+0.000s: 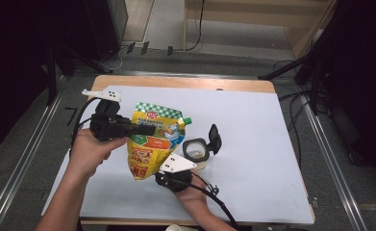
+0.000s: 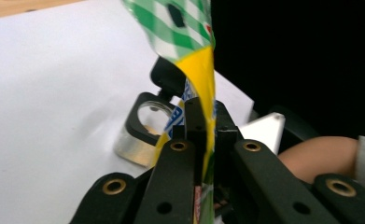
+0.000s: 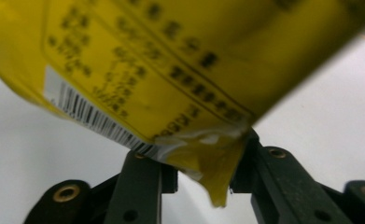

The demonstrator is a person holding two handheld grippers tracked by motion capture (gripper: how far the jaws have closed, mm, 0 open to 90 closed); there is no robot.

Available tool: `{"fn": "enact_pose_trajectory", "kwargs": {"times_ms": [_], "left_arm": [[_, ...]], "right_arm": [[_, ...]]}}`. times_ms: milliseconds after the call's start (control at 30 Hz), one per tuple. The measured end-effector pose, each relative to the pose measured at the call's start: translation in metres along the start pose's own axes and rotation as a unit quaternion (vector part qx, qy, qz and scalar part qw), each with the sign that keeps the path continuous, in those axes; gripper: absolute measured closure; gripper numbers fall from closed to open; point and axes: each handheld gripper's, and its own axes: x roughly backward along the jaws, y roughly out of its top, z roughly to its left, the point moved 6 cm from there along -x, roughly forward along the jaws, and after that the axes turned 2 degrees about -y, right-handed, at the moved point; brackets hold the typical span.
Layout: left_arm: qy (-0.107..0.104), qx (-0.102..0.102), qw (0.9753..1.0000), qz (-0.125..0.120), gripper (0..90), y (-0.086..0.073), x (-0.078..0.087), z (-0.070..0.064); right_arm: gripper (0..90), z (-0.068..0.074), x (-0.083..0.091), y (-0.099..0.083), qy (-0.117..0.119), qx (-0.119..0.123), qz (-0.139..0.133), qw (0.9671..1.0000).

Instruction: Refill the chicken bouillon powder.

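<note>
Yellow pouch (image 1: pixel 153 142) stands upright, spout rightward, pinched by left gripper (image 1: pixel 147 130) and right gripper (image 1: pixel 169 177).

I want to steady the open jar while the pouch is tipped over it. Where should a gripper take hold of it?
Grip the jar across its low body beneath the black rim, coming from the near side. Its hinged lid stands open on the far right, and the pouch hangs at its left.

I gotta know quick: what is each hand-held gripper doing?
Left hand-held gripper: closed on the yellow pouch.
Right hand-held gripper: closed on the pouch's bottom corner.
</note>
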Motion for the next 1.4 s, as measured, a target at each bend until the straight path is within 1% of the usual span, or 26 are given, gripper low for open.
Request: {"fn": "enact_pose_trajectory", "kwargs": {"times_ms": [33,67,133,200,233,267,367,400,600,700,800,933,967,1033,1133,1267,1333,1400], "left_arm": [[0.012,-0.004,0.9999,0.005,86.8,-0.001,-0.001,0.001],[0.024,-0.007,0.9996,0.009,85.7,-0.001,-0.003,0.002],[0.038,-0.013,0.9989,0.023,84.4,-0.004,-0.009,0.005],[0.038,-0.017,0.9988,0.024,84.2,-0.005,-0.014,0.006],[0.039,-0.015,0.9989,0.023,84.0,-0.005,-0.016,0.006],[0.044,-0.019,0.9985,0.027,83.0,-0.006,-0.021,0.007],[0.046,-0.024,0.9981,0.035,82.4,-0.007,-0.025,0.007],[0.048,-0.029,0.9977,0.038,81.4,-0.008,-0.028,0.006],[0.051,-0.032,0.9972,0.044,79.8,-0.009,-0.032,0.005],[0.058,-0.033,0.9964,0.053,79.4,-0.01,-0.034,0.006],[0.06,-0.032,0.9958,0.06,78.4,-0.011,-0.036,0.006],[0.064,-0.028,0.9952,0.068,77.1,-0.013,-0.04,0.005],[0.065,-0.027,0.995,0.071,76.8,-0.013,-0.041,0.005],[0.066,-0.019,0.9948,0.075,76.5,-0.013,-0.043,0.006],[0.069,-0.016,0.9945,0.077,76.0,-0.013,-0.044,0.006],[0.07,-0.003,0.9939,0.085,75.0,-0.014,-0.048,0.006],[0.066,0.001,0.9939,0.088,74.3,-0.014,-0.05,0.006],[0.065,0.009,0.9937,0.091,73.5,-0.014,-0.052,0.007]], "right_arm": [[69.2,0.0,0.0,0.0,0.0,0.0,0.0,1.0],[67.8,0.002,0.0,0.001,0.001,0.005,0.002,1.0],[65.8,0.005,0.003,0.005,-0.002,0.013,0.001,0.9999],[65.7,0.005,0.003,0.005,0.001,0.009,0.002,1.0],[65.8,0.005,0.004,0.006,0.005,0.005,0.001,1.0],[65.6,0.005,0.005,0.007,0.012,-0.002,0.003,0.9999],[64.5,0.007,0.006,0.007,0.015,0.004,0.005,0.9999],[64.3,0.01,0.007,0.008,0.021,0.005,0.008,0.9997],[63.8,0.013,0.01,0.009,0.031,-0.003,0.014,0.9994],[63.1,0.016,0.012,0.01,0.04,-0.006,0.017,0.999],[62.0,0.022,0.014,0.012,0.05,-0.005,0.021,0.9985],[62.1,0.025,0.015,0.013,0.057,-0.003,0.024,0.9981],[62.0,0.027,0.016,0.014,0.06,0.002,0.023,0.9979],[62.0,0.029,0.016,0.015,0.062,0.001,0.023,0.9978],[61.4,0.032,0.018,0.016,0.065,0.002,0.021,0.9977],[60.6,0.036,0.019,0.016,0.069,0.005,0.022,0.9973],[59.8,0.039,0.02,0.017,0.072,0.004,0.024,0.9971],[59.2,0.042,0.021,0.017,0.078,0.002,0.025,0.9967]]}}
